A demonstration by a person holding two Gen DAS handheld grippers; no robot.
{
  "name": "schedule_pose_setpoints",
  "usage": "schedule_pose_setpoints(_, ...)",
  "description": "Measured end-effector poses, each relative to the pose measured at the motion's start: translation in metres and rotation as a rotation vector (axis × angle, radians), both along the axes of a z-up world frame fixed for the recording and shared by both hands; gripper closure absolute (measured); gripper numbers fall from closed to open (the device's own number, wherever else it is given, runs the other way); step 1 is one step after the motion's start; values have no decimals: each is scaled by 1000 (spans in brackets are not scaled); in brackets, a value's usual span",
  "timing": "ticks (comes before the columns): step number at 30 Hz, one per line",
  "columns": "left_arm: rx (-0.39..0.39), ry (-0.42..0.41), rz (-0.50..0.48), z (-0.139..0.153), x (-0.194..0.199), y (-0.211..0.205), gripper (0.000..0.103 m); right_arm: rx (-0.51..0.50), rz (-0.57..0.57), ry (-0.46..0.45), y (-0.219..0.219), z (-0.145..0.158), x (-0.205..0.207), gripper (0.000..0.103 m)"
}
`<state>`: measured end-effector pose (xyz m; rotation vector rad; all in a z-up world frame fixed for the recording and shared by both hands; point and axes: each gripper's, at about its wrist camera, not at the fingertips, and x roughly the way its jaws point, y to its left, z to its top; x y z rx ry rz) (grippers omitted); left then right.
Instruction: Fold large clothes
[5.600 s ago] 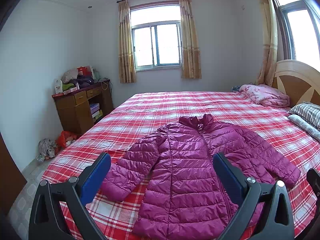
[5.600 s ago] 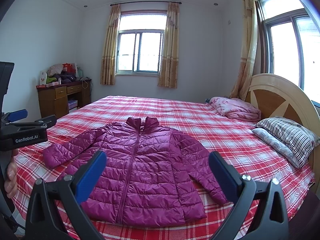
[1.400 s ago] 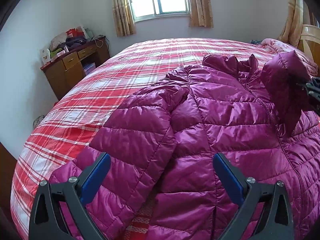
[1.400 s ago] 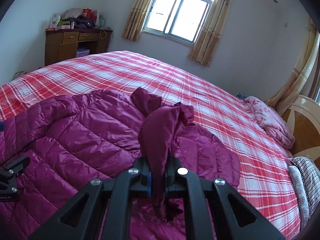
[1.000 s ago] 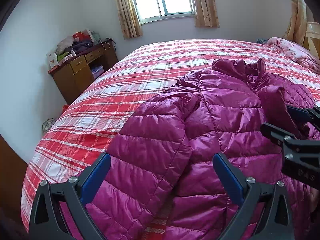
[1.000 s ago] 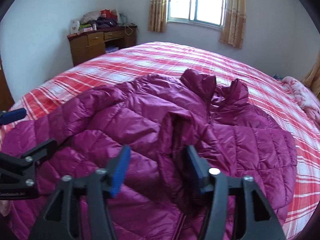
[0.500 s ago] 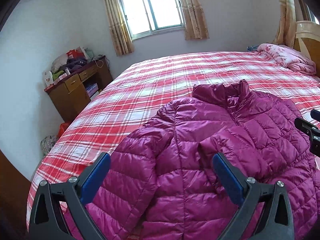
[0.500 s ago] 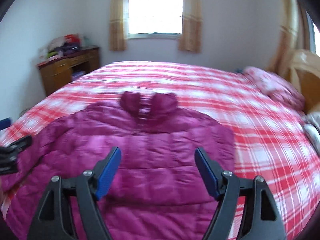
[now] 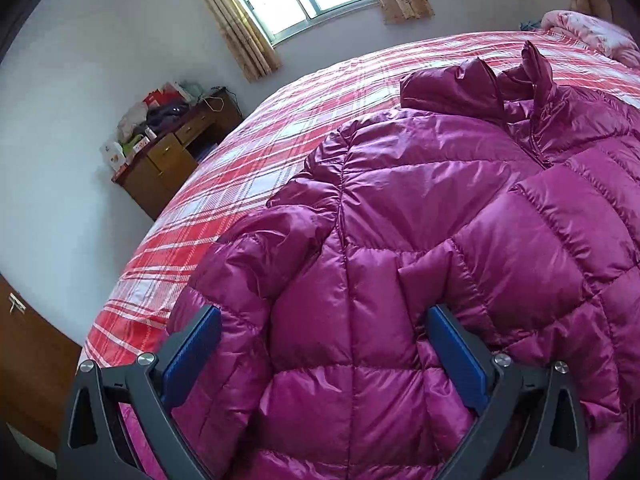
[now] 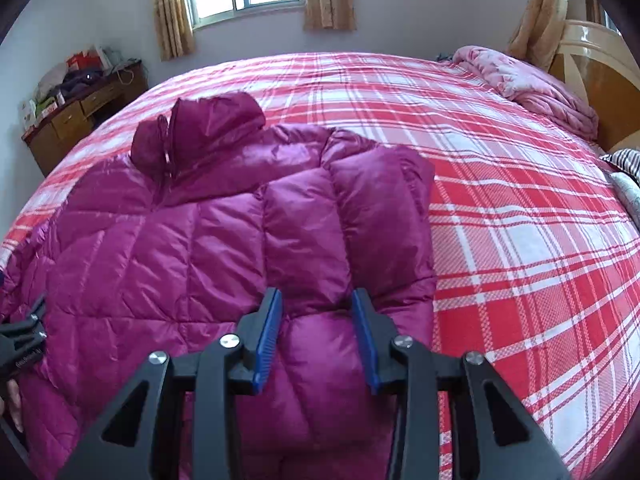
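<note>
A magenta quilted jacket (image 9: 420, 200) lies front up on the red plaid bed (image 9: 260, 152), collar toward the window. Its right sleeve is folded in across the front (image 10: 372, 208). My left gripper (image 9: 324, 316) is open wide, low over the jacket's left sleeve and side, with the padded cloth between its blue pads. My right gripper (image 10: 317, 296) hangs over the jacket's folded right side. Its jaws are closing with a ridge of the jacket (image 10: 160, 248) between them. The left gripper (image 10: 24, 340) also shows at the right wrist view's left edge.
The bed (image 10: 520, 240) stretches to the right of the jacket. A pink quilt (image 10: 528, 84), a wooden headboard (image 10: 600, 72) and a striped pillow (image 10: 624, 160) are at its far right. A cluttered wooden desk (image 9: 172, 156) stands by the wall on the left.
Both grippers have dropped closer to the jacket. The right gripper's jaws have narrowed from wide open to around a ridge of the jacket's right side. The left gripper stays open.
</note>
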<state>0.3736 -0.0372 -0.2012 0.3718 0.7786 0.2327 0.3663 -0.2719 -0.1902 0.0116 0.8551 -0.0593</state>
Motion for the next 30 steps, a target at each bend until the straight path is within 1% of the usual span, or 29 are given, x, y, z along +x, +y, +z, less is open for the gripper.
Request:
schedule_pose_setpoints(5,-57,14,3,-6,3,10,1,-56,18,32,7,-3,0,63)
schedule_pose_setpoints(8,-68,16,3,-8,5,13,1,-82,40,57,7,2,2,63)
schedule_pose_setpoints(9,-69,16,3,-9,5,11,1,-69,27,53,3,8,1,64)
schedule_pose_setpoints(10,-71,15,5,-10,5,11,1,-47,2,29,1,16,-3,63)
schedule_pose_setpoints(11,-72,15,6,-11,6,11,1,-22,-23,-16,-1,27,-9,63)
schedule_pose_setpoints(12,-71,15,6,-11,6,10,1,-12,-34,-47,2,35,-12,56)
schedule_pose_setpoints(13,-71,15,6,-12,6,10,1,-15,-33,-66,7,40,-14,43)
schedule_pose_setpoints(15,-72,15,6,-11,6,10,1,-38,-14,-69,20,41,-12,30)
schedule_pose_setpoints(17,-77,16,6,-12,6,11,1,-49,5,-50,31,33,-6,30)
schedule_pose_setpoints(21,-86,18,5,-12,7,12,1,-40,6,28,38,7,9,30)
schedule_pose_setpoints(23,-92,20,3,-13,8,12,1,-53,4,29,39,-4,8,29)
schedule_pose_setpoints(26,-94,20,2,-12,7,14,1,-63,3,39,38,-5,10,29)
schedule_pose_setpoints(30,-94,20,2,-11,7,14,1,-100,5,54,45,-5,11,28)
